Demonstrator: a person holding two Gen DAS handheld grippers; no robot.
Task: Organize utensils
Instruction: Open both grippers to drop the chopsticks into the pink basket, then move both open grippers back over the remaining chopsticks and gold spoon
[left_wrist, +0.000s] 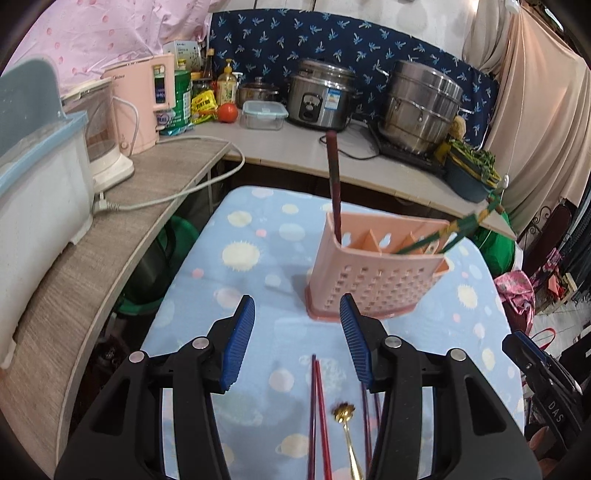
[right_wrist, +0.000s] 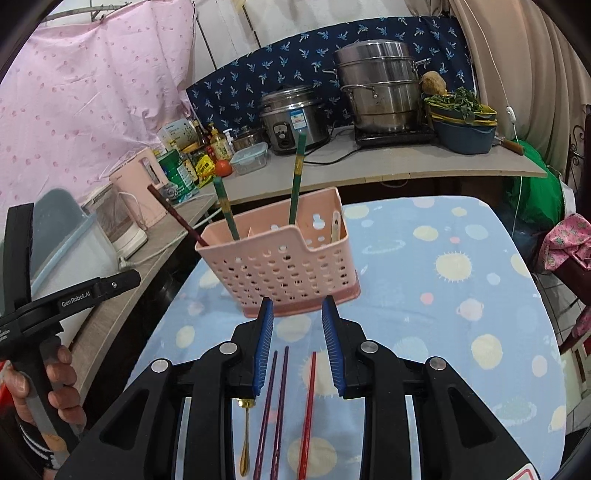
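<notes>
Two purple chopsticks below right gripper fingers (untouched).

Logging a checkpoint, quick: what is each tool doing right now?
Left tool: open, holding nothing.
Right tool: open, holding nothing.

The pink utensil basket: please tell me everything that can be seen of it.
The pink utensil basket looks like plastic. Its front wall is curved and full of small holes, the back wall is taller with a few holes, and dividers split the inside into compartments. It stands upright on a matching pink base on the blue spotted cloth. Inside lean two green chopsticks, one dark red chopstick at an end, and a pale utensil. Neither claw touches it.
</notes>
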